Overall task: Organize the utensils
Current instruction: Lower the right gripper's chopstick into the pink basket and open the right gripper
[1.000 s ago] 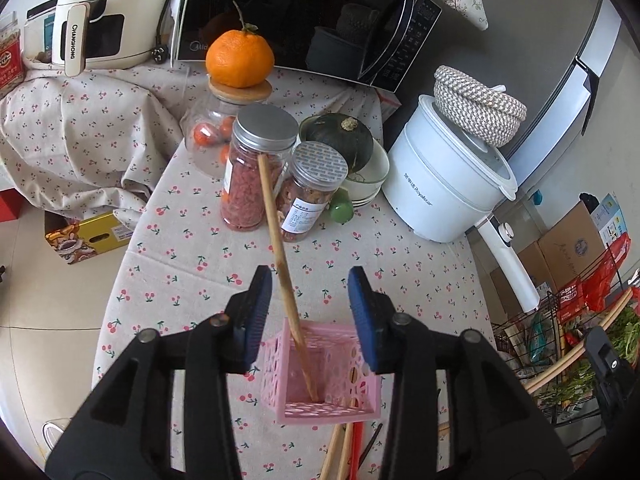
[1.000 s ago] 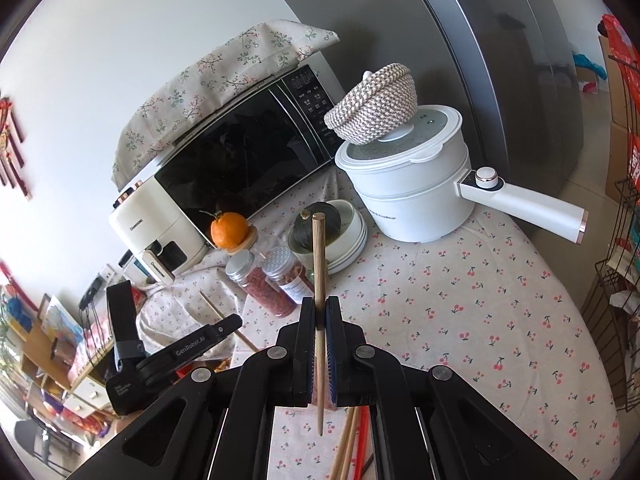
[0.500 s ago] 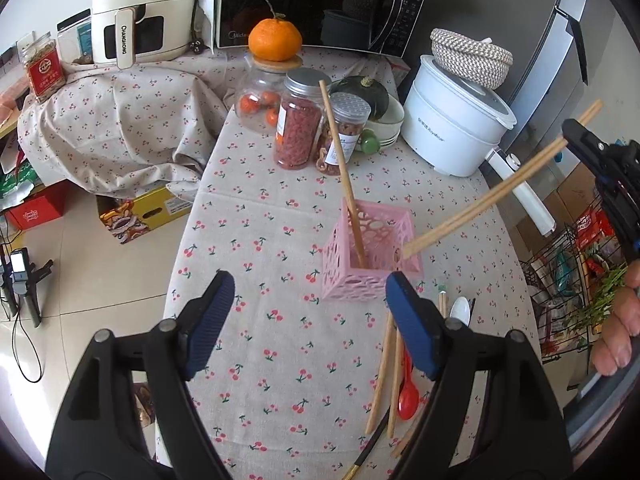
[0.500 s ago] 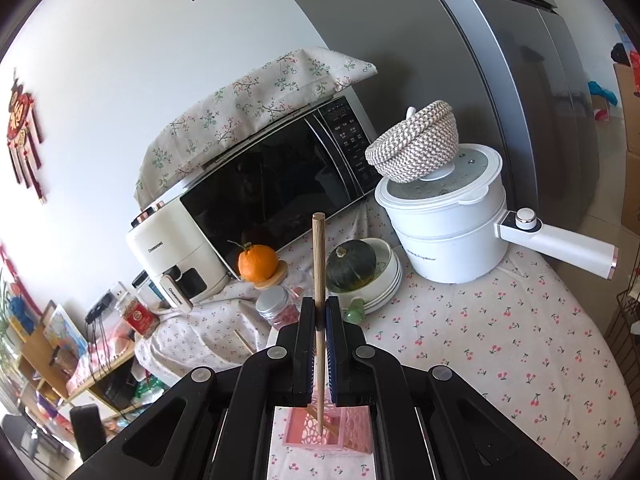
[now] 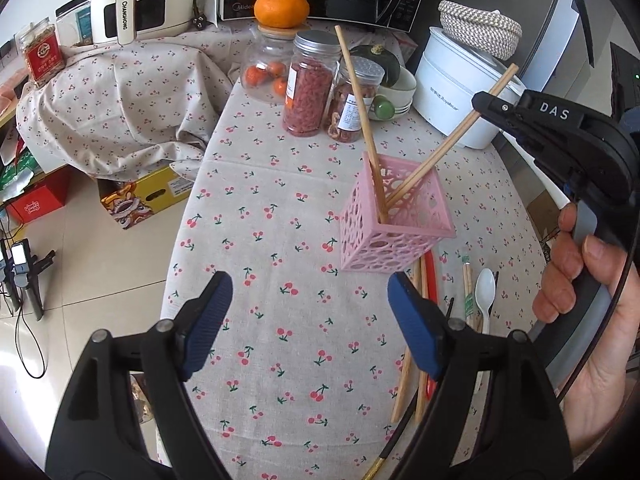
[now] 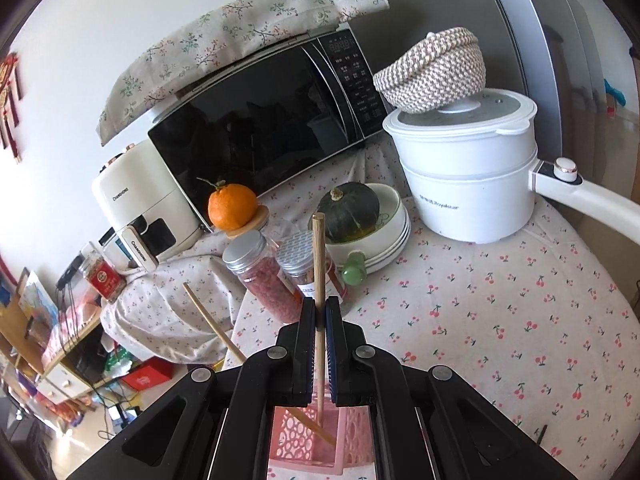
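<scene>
A pink openwork basket (image 5: 396, 216) stands on the cherry-print tablecloth. One wooden chopstick (image 5: 360, 112) leans inside it, free of any grip. My right gripper (image 5: 492, 106) is shut on a second chopstick (image 5: 452, 144) and held by a hand at the right; that stick slants down with its lower end inside the basket. In the right wrist view the right gripper (image 6: 319, 312) pinches this chopstick (image 6: 319, 256) upright above the basket (image 6: 308, 440). My left gripper (image 5: 308, 284) hangs open and empty, short of the basket on its near side.
Loose chopsticks (image 5: 466, 288), a red spoon (image 5: 430, 268) and a white spoon (image 5: 485, 292) lie right of the basket. Behind it stand two jars (image 5: 308, 88), an orange (image 5: 282, 6), a pumpkin in bowls (image 6: 352, 212), a white cooker (image 5: 460, 80) and a microwave (image 6: 260, 128). The table edge drops off at the left.
My left gripper opened wide, left its chopstick in the basket and backed away. My right gripper came in from the right and lowered its chopstick into the basket.
</scene>
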Demonstrator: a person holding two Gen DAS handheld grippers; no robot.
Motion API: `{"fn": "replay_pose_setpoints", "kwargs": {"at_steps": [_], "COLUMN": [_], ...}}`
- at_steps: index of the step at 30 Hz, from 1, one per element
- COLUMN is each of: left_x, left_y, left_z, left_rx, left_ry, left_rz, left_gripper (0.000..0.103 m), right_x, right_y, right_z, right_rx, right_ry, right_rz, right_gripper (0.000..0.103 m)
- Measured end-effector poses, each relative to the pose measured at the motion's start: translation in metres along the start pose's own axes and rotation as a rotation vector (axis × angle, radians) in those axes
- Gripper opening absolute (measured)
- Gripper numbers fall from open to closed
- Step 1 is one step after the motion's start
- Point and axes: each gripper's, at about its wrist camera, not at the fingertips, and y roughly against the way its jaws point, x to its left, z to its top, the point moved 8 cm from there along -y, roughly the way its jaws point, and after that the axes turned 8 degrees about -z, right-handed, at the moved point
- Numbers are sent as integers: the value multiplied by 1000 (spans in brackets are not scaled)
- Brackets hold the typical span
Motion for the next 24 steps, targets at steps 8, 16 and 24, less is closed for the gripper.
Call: {"fn": "replay_pose_setpoints", "kwargs": {"at_steps": [8,16,24], "left_x": [-3,-6,-16], "left_y": [-5,-7,-14], "left_z": [-4,-6,-18], "left_rx": [5,16,76], "left_ry": [2,8,4], "left_rz": [-11,-38,-75], "left_gripper": [80,80,80], "right_x": [-14,-27,-71], "right_y": [-12,30,77], "right_z": [-8,7,-6], "right_rx": [73,33,72], "right_ry": [-64,-61,-55], "right_rz": [7,0,-114], "right_gripper": [14,66,75]}}
